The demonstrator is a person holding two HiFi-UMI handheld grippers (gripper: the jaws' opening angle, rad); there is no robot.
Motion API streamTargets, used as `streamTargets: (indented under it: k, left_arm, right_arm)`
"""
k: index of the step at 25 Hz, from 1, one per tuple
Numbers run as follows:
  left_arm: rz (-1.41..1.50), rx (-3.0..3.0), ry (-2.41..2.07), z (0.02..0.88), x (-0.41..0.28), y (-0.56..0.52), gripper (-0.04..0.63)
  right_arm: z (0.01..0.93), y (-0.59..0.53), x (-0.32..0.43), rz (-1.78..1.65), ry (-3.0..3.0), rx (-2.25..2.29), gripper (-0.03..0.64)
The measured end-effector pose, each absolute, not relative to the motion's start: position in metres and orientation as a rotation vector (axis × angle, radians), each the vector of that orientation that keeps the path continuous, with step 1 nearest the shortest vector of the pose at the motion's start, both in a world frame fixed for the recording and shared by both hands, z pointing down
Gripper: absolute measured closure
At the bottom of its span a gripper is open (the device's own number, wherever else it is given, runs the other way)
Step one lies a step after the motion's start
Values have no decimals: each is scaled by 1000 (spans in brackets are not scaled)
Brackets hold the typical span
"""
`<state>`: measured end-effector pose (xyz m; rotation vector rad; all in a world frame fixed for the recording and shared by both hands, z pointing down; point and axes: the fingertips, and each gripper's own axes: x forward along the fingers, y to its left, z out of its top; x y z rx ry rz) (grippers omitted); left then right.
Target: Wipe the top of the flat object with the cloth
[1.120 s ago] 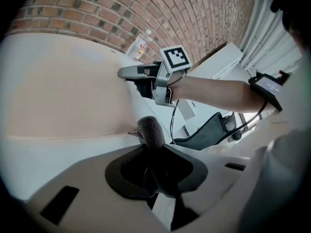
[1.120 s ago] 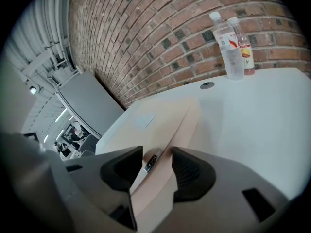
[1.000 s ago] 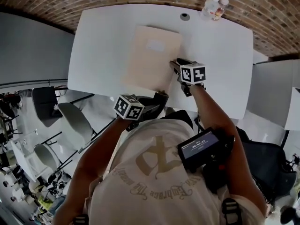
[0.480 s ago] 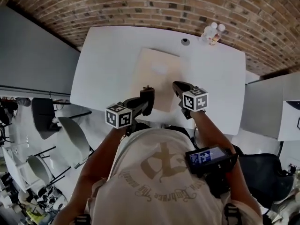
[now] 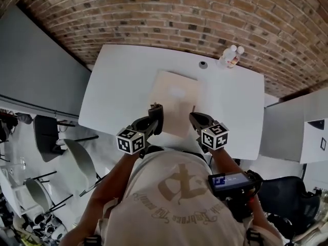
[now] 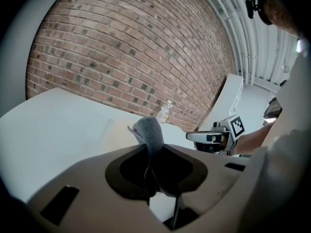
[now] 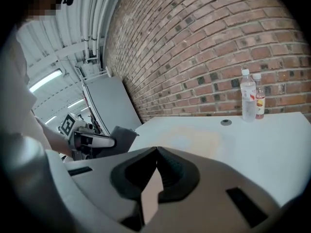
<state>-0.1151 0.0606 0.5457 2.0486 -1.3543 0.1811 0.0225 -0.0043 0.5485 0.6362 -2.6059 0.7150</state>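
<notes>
Right gripper (image 7: 156, 150) jaws just closed, tips meeting; beige sliver behind them, maybe the flat object (image 5: 174, 100) edge. Left gripper (image 6: 154, 152), clamping cloth (image 6: 148, 130), swung in to its 7 o'clock; wiping can start.

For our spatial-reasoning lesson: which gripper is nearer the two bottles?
Right. The right gripper is at the flat object's right edge, the bottles' side; the left gripper, holding the grey cloth, is at its left edge.

Lighting bright and even, from overhead; strip lights (image 7: 46, 80) glare in the right gripper view; the white table (image 5: 118, 86) is near overexposure; fisheye bends the brick wall (image 6: 121, 47); gripper views vignette black at corners; the cloth (image 6: 149, 132) is slightly soft.
</notes>
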Motion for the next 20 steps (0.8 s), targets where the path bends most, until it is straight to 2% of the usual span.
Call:
streamTargets:
  k: [20]
  left_arm:
    - [236,2144,-1296,542,-114,57,499]
  right_arm:
    - [536,4,30,689,-2627,757,595]
